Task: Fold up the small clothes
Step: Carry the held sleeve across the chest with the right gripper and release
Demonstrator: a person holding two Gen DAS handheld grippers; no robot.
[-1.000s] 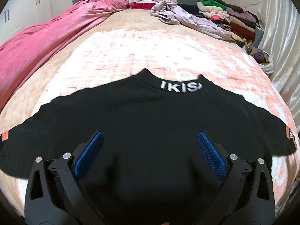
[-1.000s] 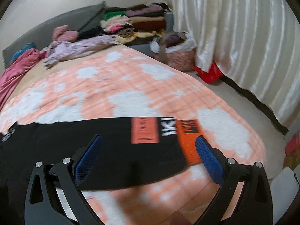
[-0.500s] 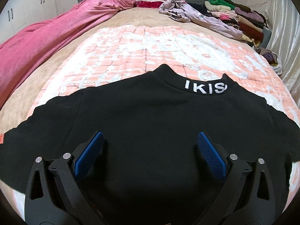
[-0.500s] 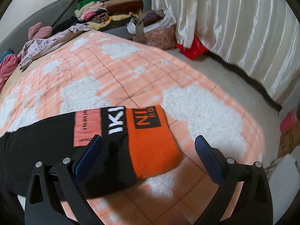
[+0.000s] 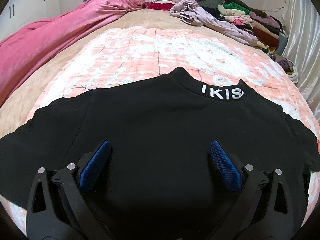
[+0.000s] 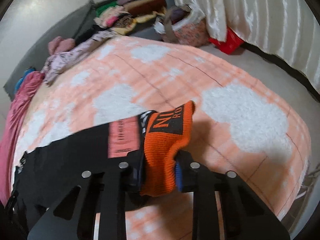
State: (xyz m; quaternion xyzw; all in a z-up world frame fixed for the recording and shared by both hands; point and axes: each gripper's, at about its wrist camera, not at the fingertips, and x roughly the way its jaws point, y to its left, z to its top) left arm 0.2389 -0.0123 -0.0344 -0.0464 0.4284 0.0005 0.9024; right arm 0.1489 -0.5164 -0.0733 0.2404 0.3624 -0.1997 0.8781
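A black sweatshirt (image 5: pixel 156 128) with white letters on its collar (image 5: pixel 221 93) lies spread flat on the orange-and-white blanket (image 5: pixel 152 50). My left gripper (image 5: pixel 159 160) is open and empty, low over the middle of the shirt's body. In the right wrist view my right gripper (image 6: pixel 160 172) is shut on the orange cuff (image 6: pixel 166 140) of the shirt's right sleeve (image 6: pixel 80 156) and lifts it a little off the blanket (image 6: pixel 240 108).
A pink duvet (image 5: pixel 50 40) lies along the bed's left side. A lilac garment (image 5: pixel 212 20) and stacked folded clothes (image 5: pixel 256 24) sit at the far right. A curtain (image 6: pixel 260 14), a bag (image 6: pixel 186 30) and a red box (image 6: pixel 228 40) stand beyond the bed's right edge.
My right gripper moved onto the orange cuff and closed on it, raising it slightly. My left gripper stayed open and shifted a little left over the shirt.
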